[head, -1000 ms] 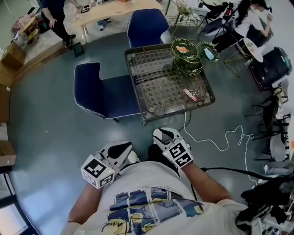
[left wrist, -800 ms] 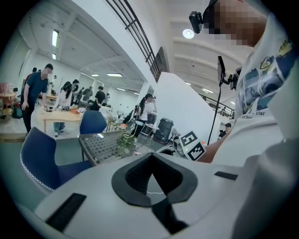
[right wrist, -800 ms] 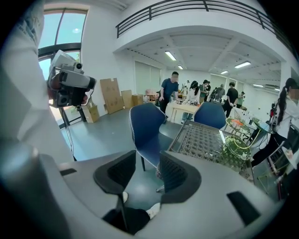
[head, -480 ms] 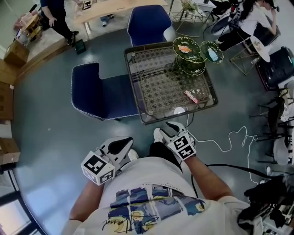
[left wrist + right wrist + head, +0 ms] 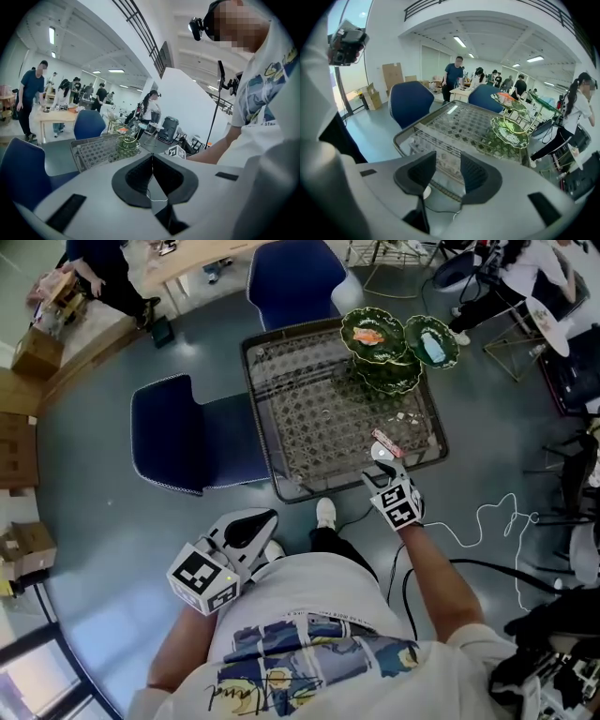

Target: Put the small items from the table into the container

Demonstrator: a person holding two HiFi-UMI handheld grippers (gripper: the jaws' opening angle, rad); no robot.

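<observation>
The metal-framed table [image 5: 281, 479] has a woven top. A green tiered dish stand [image 5: 384, 352] rises at its far right corner; it also shows in the right gripper view [image 5: 509, 129] and the left gripper view [image 5: 126, 143]. A small pink item [image 5: 385, 442] lies near the table's front right edge, with a smaller pale piece [image 5: 403, 416] beyond it. My right gripper [image 5: 380, 465] hovers over that front right edge, just short of the pink item; its jaws [image 5: 448, 161] are open and empty. My left gripper [image 5: 248, 531] stays close to my body, shut with nothing in it [image 5: 152, 157].
Two blue chairs stand by the table, one on its left [image 5: 178, 437] and one behind it [image 5: 295, 277]. A white cable [image 5: 487, 521] snakes over the floor at the right. People, a wooden table and wire stands fill the background.
My right gripper has moved forward from beside my body to the table's front right edge. The left gripper has shifted only a little and stays shut.
</observation>
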